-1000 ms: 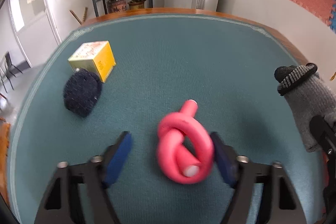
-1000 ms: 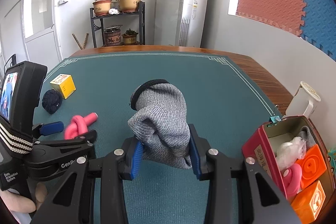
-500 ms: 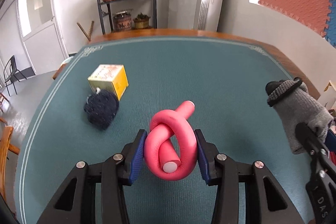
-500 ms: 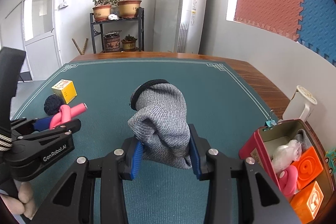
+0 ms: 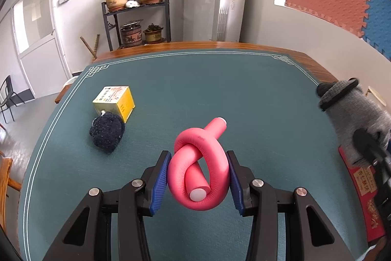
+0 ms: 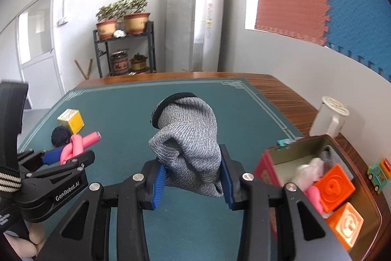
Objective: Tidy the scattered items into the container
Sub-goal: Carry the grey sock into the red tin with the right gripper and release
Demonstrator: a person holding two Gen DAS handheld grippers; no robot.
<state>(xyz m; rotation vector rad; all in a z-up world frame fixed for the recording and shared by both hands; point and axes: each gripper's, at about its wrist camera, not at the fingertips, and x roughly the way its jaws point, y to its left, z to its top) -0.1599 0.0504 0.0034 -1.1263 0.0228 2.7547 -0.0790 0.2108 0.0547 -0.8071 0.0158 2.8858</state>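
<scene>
Left wrist view shows the left gripper (image 5: 198,179) clamping a knotted pink foam tube (image 5: 199,170), while the right gripper (image 6: 193,177) grips a grey glove (image 6: 188,138).

Left gripper (image 5: 198,184): two black angular arms with triangular cut-outs, each carrying round silver screw heads at the pivots. The fingers (image 5: 160,184) end in blue ribbed pads. Right gripper (image 6: 193,184): identical construction, black frame, silver screws, blue ribbed pads (image 6: 157,185). Seen from the right wrist camera, the left unit's side arm bears white lettering "GenRobot.AI", and a black strap with white stripes (image 6: 8,181) wraps its handle.
</scene>
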